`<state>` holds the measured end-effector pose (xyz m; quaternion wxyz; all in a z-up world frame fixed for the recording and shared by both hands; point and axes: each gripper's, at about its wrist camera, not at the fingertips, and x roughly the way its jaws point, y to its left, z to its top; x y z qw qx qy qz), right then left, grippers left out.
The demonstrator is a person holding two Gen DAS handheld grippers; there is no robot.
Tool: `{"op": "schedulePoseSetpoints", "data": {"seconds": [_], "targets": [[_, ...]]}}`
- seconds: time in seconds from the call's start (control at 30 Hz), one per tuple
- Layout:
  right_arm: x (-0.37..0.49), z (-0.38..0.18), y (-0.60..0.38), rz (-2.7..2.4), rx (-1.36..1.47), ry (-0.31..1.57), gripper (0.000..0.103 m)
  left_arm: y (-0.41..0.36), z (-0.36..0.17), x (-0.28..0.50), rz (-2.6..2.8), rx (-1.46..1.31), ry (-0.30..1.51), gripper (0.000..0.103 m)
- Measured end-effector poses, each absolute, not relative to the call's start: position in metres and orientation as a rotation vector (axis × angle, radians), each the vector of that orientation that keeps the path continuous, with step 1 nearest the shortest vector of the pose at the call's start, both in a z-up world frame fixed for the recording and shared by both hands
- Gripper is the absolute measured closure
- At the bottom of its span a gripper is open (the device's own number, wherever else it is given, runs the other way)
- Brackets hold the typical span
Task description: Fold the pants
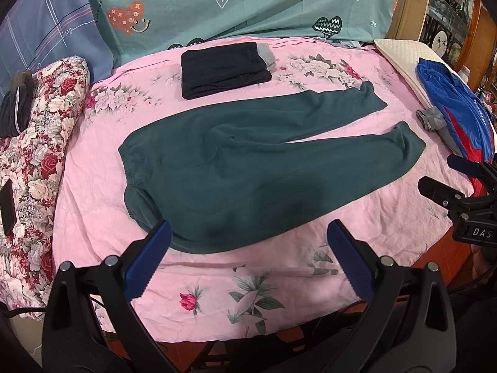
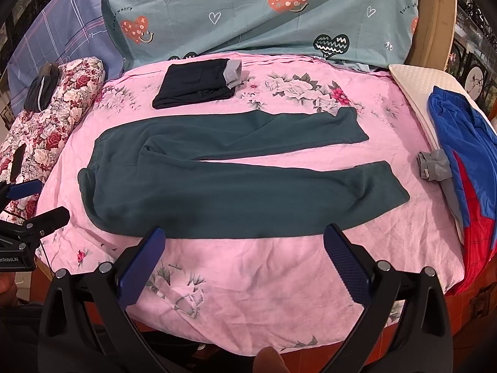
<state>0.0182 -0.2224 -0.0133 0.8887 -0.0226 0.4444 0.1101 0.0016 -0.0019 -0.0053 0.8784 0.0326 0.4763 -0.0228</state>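
Left wrist view takes in the pink floral sheet (image 1: 102, 217) with the teal pants (image 1: 248, 168) spread flat across it, waistband to the left, 2 legs splayed to the right with a wedge of sheet between them; the right wrist view shows those pants (image 2: 236, 186) more squarely, with the gap between the legs narrower. Behind them, a folded black garment (image 1: 223, 68) lies apart from the upper leg, and a teal heart-print cover (image 1: 242, 3) rises at the back. At the sheet's right edge a blue and red garment (image 2: 466, 168) lies on a white pillow (image 2: 416, 87), with a grey cuff (image 2: 433, 164) near the lower leg's hem. A red floral roll (image 1: 37, 155) borders the left edge. Only the left view shows the right gripper (image 1: 435, 174) off the pants' right end, its fingers parted; only the right view shows the left gripper (image 2: 40, 200) beside the waistband. From its own camera the left gripper (image 1: 248, 258) hovers spread wide at the pants' near edge, holding nothing; likewise the right gripper (image 2: 245, 258). Bare sheet runs along the near edge below the pants.
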Motion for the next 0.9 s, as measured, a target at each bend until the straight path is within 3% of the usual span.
{"op": "schedulePoseSetpoints", "data": {"seconds": [0.9], "targets": [[0.0184, -0.0146, -0.2194, 0.234, -0.054, 0.926, 0.001, -0.0010, -0.0055, 0.0032, -0.047, 0.066, 0.997, 0.002]]}}
